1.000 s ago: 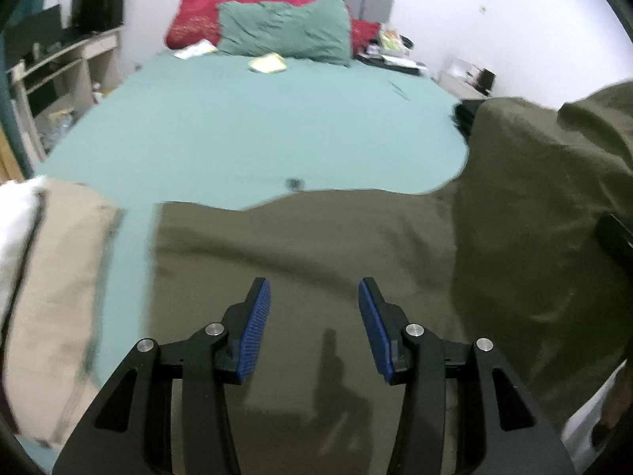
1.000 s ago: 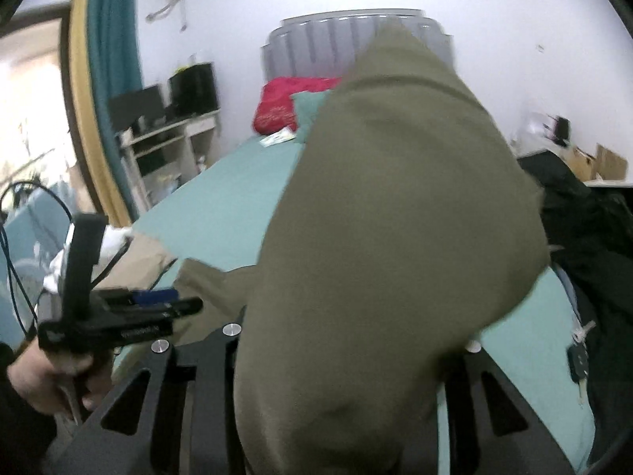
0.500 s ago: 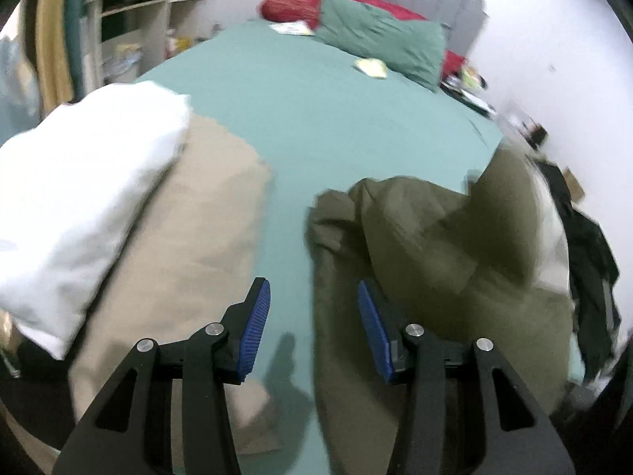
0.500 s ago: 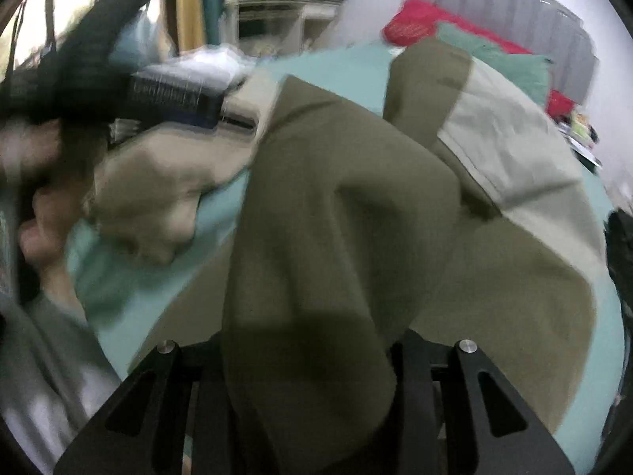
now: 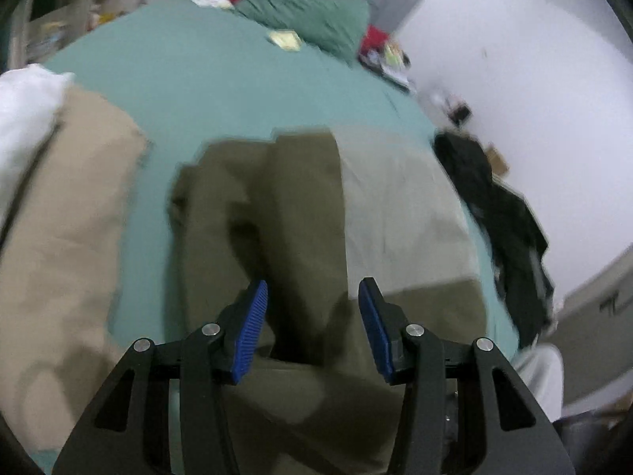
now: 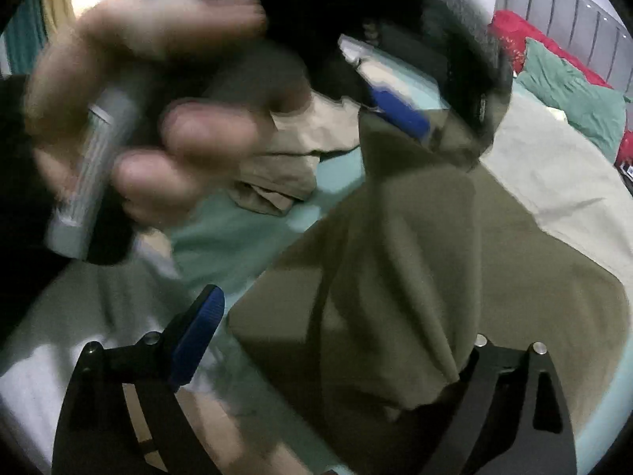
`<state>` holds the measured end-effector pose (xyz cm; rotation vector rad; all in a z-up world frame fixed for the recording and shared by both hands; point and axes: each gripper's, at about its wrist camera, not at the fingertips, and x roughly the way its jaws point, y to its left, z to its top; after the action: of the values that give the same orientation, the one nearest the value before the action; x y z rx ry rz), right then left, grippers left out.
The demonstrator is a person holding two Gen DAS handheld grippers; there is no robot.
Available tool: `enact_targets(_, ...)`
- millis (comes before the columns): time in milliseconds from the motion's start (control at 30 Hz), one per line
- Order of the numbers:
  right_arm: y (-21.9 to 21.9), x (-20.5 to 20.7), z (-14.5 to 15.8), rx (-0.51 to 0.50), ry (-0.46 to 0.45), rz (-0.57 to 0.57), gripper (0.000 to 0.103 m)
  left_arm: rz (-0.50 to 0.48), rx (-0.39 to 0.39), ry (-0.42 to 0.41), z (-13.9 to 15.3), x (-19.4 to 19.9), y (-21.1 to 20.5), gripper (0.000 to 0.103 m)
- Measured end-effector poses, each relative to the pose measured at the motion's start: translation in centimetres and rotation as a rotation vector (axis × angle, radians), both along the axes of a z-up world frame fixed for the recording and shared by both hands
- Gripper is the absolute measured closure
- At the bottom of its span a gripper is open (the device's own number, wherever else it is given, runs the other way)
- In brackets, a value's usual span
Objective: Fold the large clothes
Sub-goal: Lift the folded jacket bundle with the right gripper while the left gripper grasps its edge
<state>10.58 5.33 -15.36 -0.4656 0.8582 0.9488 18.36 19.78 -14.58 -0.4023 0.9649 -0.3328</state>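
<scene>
An olive-green garment [image 5: 300, 213] lies folded over on the teal bed, with a paler grey-green panel [image 5: 399, 213] on its right half. My left gripper [image 5: 312, 328] is open and empty, hovering just above the garment's near part. In the right wrist view the same olive garment [image 6: 415, 261] lies draped over my right gripper's right finger, hiding it. The right gripper [image 6: 336, 340] stands open, with its left blue pad [image 6: 198, 336] clear of the cloth. The left hand [image 6: 158, 118] and the left gripper's blue pad [image 6: 399, 113] show close in front, blurred.
A folded tan garment [image 5: 67, 237] and a white one [image 5: 23, 107] lie on the bed's left side. A dark clothes pile [image 5: 502, 213] sits at the right edge. Green [image 5: 312, 19] and red pillows and a grey headboard are at the far end. Bare teal sheet [image 5: 221, 91] lies beyond the garment.
The right gripper brought the olive garment's raised edge down and across and opened; the cloth now lies folded on the bed. The left gripper swung right, over the garment.
</scene>
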Motion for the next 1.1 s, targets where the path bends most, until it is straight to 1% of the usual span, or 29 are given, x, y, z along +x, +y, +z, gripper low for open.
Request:
enact_targets(33, -0.7, -0.4, 0.6, 0.005, -0.006, 0.005, 0.011, -0.034, 0.021, 0.014, -0.3, 0.2, -1.0, 0.053)
enact_targets(100, -2.3, -1.2, 1.6, 0.008, -0.023, 0.01, 0.011, -0.094, 0.03, 0.04, -1.1, 0.4, -2.7, 0.053)
enact_targets(167, -3.9, -1.2, 2.4, 0.025, -0.006, -0.005, 0.011, -0.137, 0.0, 0.072, -1.9, -0.3, -4.1, 0.053)
enact_targets(200, -4.2, -1.1, 2.7, 0.04, 0.01, -0.02, 0.011, -0.151, -0.01, 0.072, -2.0, -0.4, -4.5, 0.054)
enact_targets(233, -4.8, -0.9, 3.0, 0.059, 0.023, -0.039, 0.011, -0.17, -0.017, 0.058, -1.9, -0.6, -5.0, 0.062)
enact_targets(267, -4.7, -0.9, 3.6, 0.078, 0.03, -0.053, 0.011, -0.198, -0.016, 0.031, -1.6, -0.9, -5.7, 0.08)
enact_targets(333, -6.0, -1.4, 3.9, 0.099, 0.038, -0.07, 0.011, -0.211, -0.013, -0.001, -1.0, -1.1, -6.2, 0.096)
enact_targets(367, -6.4, -2.1, 3.9, 0.102, 0.037, -0.07, 0.011, -0.2, -0.019, -0.01, -0.8, -1.0, -6.3, 0.098)
enact_targets(433, -6.0, -2.5, 3.7, 0.105, 0.026, -0.069, 0.011, -0.154, -0.023, -0.03, -0.1, -0.7, -6.0, 0.098)
enact_targets(467, -5.5, -2.0, 3.1, 0.098, 0.015, -0.069, 0.011, -0.137, -0.037, -0.038, 0.2, -0.3, -5.7, 0.098)
enact_targets(500, -4.9, -3.6, 3.7, 0.089, -0.007, -0.068, 0.011, -0.121, -0.058, -0.049, 0.7, -0.3, -5.3, 0.098)
enact_targets(633, -5.2, -5.7, 4.5, 0.086, -0.085, -0.051, 0.011, -0.098, -0.113, -0.059, 1.8, -0.1, -4.7, 0.098)
enact_targets(700, -5.4, -6.4, 5.3, 0.066, -0.169, -0.056, 0.011, -0.1, -0.135, -0.047, 1.9, -0.1, -4.9, 0.097)
enact_targets(733, -5.4, -6.5, 5.6, 0.05, -0.195, -0.061, 0.011, -0.106, -0.141, -0.042, 2.0, 0.1, -5.3, 0.095)
enact_targets(800, -5.6, -6.4, 6.1, 0.052, -0.229, -0.07, 0.011, -0.105, -0.151, -0.031, 2.3, 0.3, -5.5, 0.086)
enact_targets(833, -5.7, -6.3, 6.4, 0.072, -0.23, -0.08, 0.011, -0.1, -0.16, -0.039, 2.7, 0.1, -5.3, 0.076)
enact_targets(867, -5.9, -6.0, 6.7, 0.095, -0.219, -0.087, 0.011, -0.097, -0.169, -0.052, 3.0, -0.2, -5.1, 0.062)
enact_targets(900, -6.0, -5.7, 6.9, 0.124, -0.215, -0.099, 0.011, -0.095, -0.18, -0.065, 3.5, -0.5, -4.7, 0.058)
enact_targets(967, -6.0, -5.4, 7.1, 0.147, -0.251, -0.111, 0.011, -0.098, -0.193, -0.077, 3.9, -1.3, -3.8, 0.057)
enact_targets(1000, -5.5, -5.3, 7.0, 0.134, -0.308, -0.113, 0.011, -0.098, -0.206, -0.069, 3.7, -1.6, -3.3, 0.057)
enact_targets(1067, -4.6, -5.0, 6.4, 0.09, -0.399, -0.113, 0.011, -0.089, -0.229, -0.034, 2.7, -2.3, -2.3, 0.057)
enact_targets(1100, -4.0, -4.6, 6.1, 0.081, -0.425, -0.109, 0.011, -0.087, -0.229, -0.011, 1.9, -2.7, -2.0, 0.057)
